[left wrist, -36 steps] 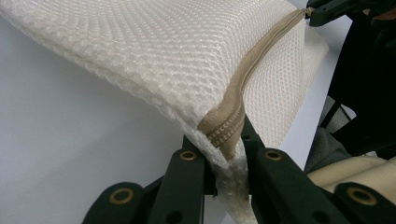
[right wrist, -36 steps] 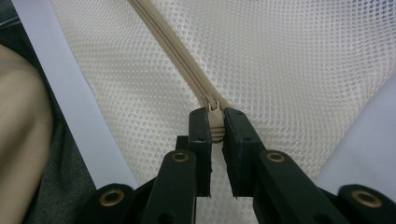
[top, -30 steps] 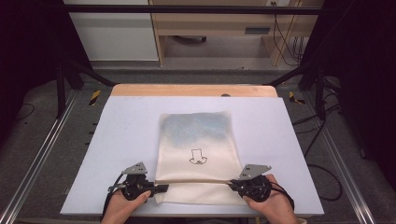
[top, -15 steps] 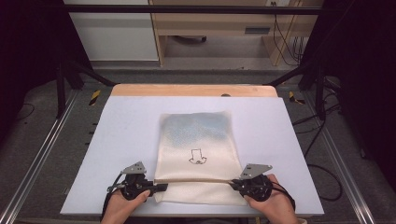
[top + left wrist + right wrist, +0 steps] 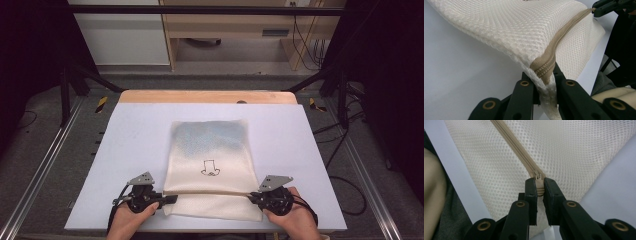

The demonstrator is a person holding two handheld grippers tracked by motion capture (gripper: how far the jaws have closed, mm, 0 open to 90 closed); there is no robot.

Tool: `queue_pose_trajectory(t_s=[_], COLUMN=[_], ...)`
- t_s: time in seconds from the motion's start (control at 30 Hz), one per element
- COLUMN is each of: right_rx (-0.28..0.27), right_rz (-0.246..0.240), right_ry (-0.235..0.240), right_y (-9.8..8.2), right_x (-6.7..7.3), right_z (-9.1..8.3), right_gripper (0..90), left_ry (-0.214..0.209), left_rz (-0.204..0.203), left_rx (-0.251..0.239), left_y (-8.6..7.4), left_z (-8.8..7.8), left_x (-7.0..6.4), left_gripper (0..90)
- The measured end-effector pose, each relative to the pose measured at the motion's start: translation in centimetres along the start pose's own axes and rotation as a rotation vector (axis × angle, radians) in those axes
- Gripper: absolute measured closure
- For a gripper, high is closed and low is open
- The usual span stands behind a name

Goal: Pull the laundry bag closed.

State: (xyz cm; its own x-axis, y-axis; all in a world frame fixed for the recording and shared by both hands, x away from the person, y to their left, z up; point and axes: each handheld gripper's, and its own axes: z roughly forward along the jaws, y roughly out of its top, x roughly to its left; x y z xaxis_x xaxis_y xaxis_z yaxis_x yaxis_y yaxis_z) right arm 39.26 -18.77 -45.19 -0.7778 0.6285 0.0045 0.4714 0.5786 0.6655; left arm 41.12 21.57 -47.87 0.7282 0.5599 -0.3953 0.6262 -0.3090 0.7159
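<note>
A cream mesh bag (image 5: 210, 160) with a small black drawing lies flat in the middle of the white table (image 5: 130, 135). A tan zipper (image 5: 207, 191) runs across its near end. My left gripper (image 5: 167, 199) is shut on the bag's left edge at the zipper's end (image 5: 544, 72). My right gripper (image 5: 252, 197) is shut on the zipper pull (image 5: 539, 183) at the bag's right edge. In the left gripper view the right gripper (image 5: 596, 10) appears at the far end of the zipper. Both hands hold the grippers near the table's front edge.
A wooden strip (image 5: 207, 96) borders the table's far edge. Metal rails (image 5: 45, 160) run along both sides. Cables (image 5: 345, 150) trail on the floor at the right. A cabinet (image 5: 120, 35) and a wooden shelf (image 5: 235, 25) stand behind the table.
</note>
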Motion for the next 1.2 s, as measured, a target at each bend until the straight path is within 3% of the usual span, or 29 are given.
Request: queue_pose_trajectory(t_s=[0.4,0.7,1.07,1.2], right_rx=[0.036,0.034,0.036,0.034], right_rz=[0.057,0.083,0.086,0.082], right_ry=[-0.023,-0.025,-0.025,-0.031], right_y=[-0.4,-1.1,-1.2,-1.2], right_x=[-0.7,-1.2,-1.3,-1.2], right_z=[-0.3,-0.8,-0.7,-0.6], right_gripper=[82.0,82.0,82.0,81.7], left_ry=[-0.003,-0.008,-0.008,0.024], left_rz=[0.003,0.002,0.001,0.013], left_rx=[0.005,0.006,0.006,0.018], left_y=[0.0,0.0,0.0,-0.1], left_z=[0.1,0.2,0.2,0.2], left_x=[0.0,-0.1,-0.2,-0.3], left_gripper=[84.1,84.1,83.5,79.0])
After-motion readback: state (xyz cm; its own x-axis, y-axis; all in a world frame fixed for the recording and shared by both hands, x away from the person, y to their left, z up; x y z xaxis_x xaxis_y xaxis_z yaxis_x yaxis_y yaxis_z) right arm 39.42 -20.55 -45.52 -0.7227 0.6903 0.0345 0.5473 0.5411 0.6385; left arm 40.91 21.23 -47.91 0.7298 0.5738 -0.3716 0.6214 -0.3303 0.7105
